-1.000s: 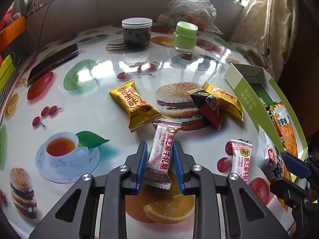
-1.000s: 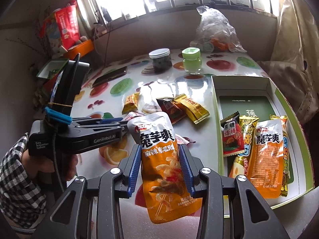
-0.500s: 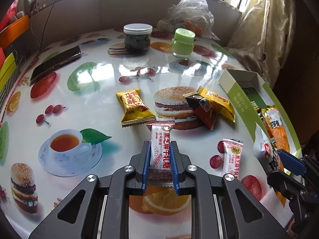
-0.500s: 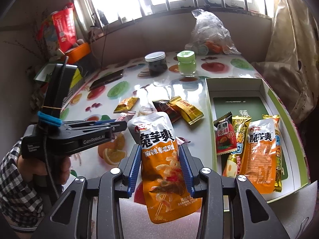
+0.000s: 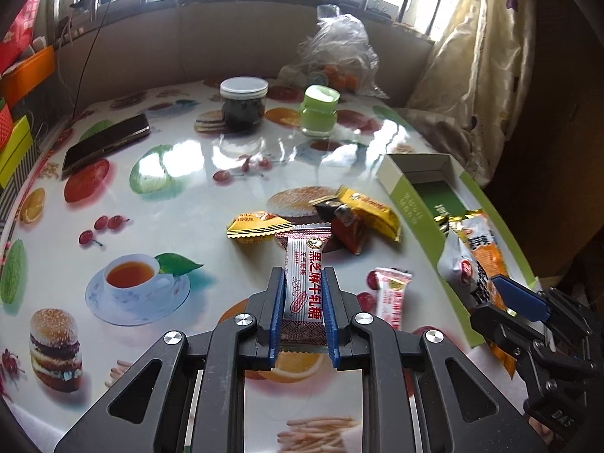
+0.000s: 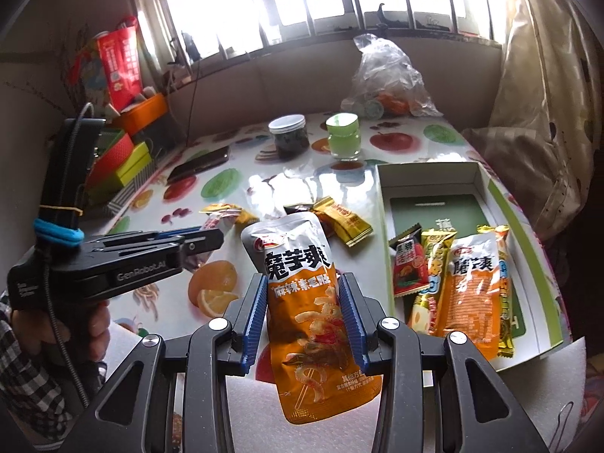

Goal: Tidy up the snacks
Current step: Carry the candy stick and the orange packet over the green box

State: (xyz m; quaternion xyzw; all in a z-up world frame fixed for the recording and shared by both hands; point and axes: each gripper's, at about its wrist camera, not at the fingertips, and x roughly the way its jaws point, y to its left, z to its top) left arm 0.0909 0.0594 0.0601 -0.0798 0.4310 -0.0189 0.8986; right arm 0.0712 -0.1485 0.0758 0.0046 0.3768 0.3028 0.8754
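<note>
My left gripper is shut on a white and red nougat candy and holds it above the table. My right gripper is shut on an orange konjac snack pouch, held up left of the green-edged white box. Several snacks lie in that box. On the table lie a second nougat candy, a yellow peanut candy, a dark red packet and a yellow packet.
At the back stand a dark jar with a white lid, a green jar and a clear plastic bag. A phone lies at the left. Coloured boxes stand beyond the table's left edge.
My left gripper closed on the nougat candy and lifted it off the table. My right gripper kept its hold on the pouch and rose slightly.
</note>
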